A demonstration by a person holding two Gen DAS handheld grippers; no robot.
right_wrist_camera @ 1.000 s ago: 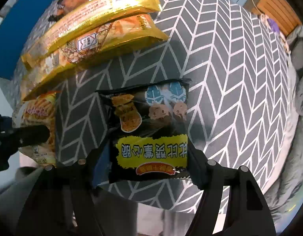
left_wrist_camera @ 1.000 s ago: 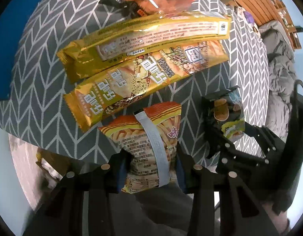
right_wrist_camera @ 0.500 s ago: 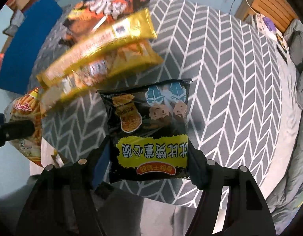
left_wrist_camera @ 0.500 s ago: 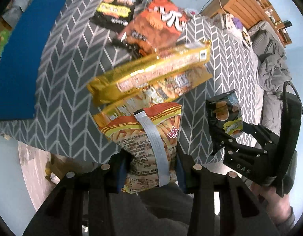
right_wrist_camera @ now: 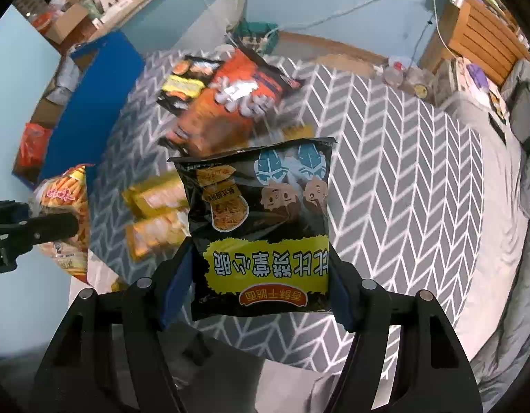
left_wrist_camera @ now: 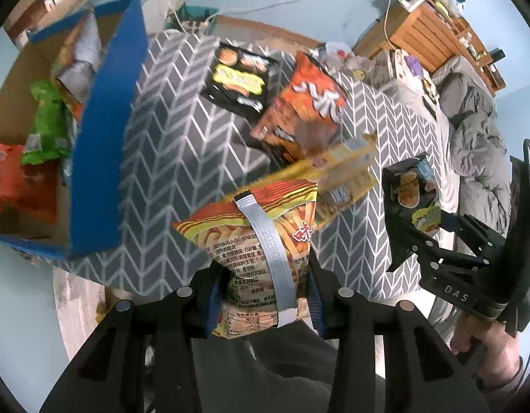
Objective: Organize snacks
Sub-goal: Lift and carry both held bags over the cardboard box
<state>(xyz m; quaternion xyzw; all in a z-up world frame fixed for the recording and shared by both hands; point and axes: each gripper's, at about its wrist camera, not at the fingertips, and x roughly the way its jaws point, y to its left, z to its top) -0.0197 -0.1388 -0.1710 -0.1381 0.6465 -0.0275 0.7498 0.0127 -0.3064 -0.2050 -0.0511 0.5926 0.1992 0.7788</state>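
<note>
**Both packets lifted, box now in sight**

Table (left_wrist_camera: 182, 158) with the grey chevron cloth is well below both my grippers now; a second ago the cloth filled both views, close under the fingertips. Both hands have come up together, so pickup looks done and carry-over is next, I'd say.

Blue-walled cardboard box (left_wrist_camera: 99, 130) has come into view, up and to the left of my left gripper (left_wrist_camera: 261, 296). Not visible a second ago. Likely the drop target: it already holds snacks — I count a red, a green and a silver-ish packet, maybe more; too blurred to be sure.

Left on the cloth ahead of the grippers, 4 packets:
- 1 big orange bag (right_wrist_camera: 230, 103), farthest out
- 1 black-and-yellow packet (right_wrist_camera: 182, 86), touching the orange bag on its left
- 2 long gold packets (right_wrist_camera: 154, 213), side by side, nearest my fingertips

In hand, 2 packets:
- left gripper: jaws narrow, clamped on the orange striped fries packet (left_wrist_camera: 251, 241) at its lower half, grey seam strip facing the camera
- right gripper (right_wrist_camera: 261, 282): jaws about half open, pressed on both side edges of the black noodle-snack packet (right_wrist_camera: 261, 227), print upside down to me

Grips unchanged over the last second, neither packet has slipped.

So 2 of 6 off the table; 4 more to fetch after this drop.
</note>
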